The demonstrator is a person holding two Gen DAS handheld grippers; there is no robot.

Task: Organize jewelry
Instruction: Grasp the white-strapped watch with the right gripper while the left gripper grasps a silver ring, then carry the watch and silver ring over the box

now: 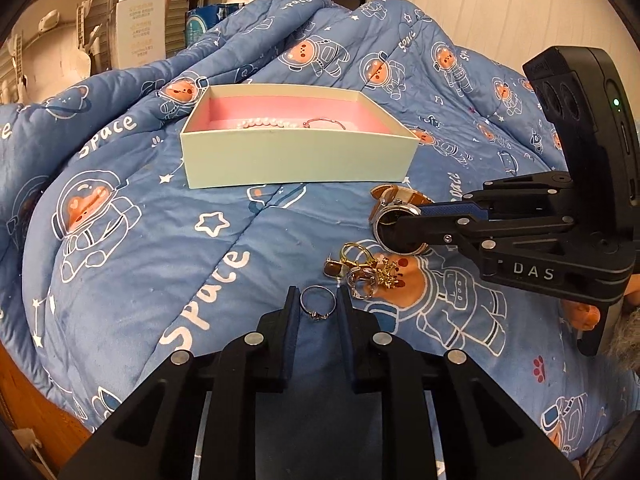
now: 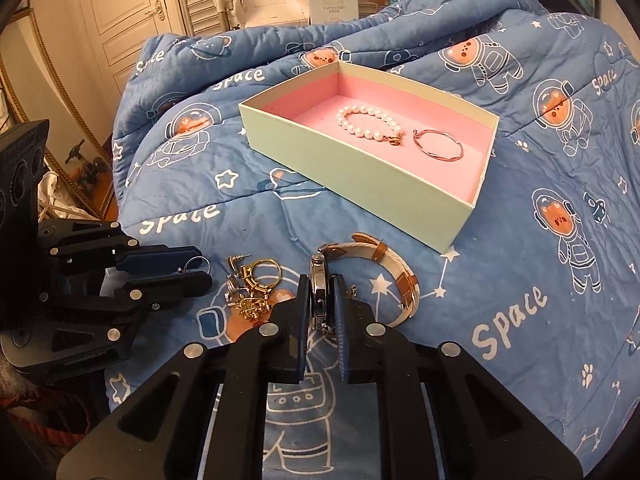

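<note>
two grips: my left gripper (image 1: 318, 309) pinches a thin ring (image 1: 317, 308), my right gripper (image 2: 323, 300) clamps the watch (image 2: 320, 292); either could slip onto the quilt (image 1: 160, 240).

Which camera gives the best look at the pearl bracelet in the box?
The right wrist view: it looks down into the box, so the pearl bracelet shows as a full loop. The left wrist view shows only a row of pearls above the near wall.

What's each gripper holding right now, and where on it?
Left gripper: silver ring, pinched across its band. Right gripper: watch, clamped across the case, front and back; strap hangs free.
</note>
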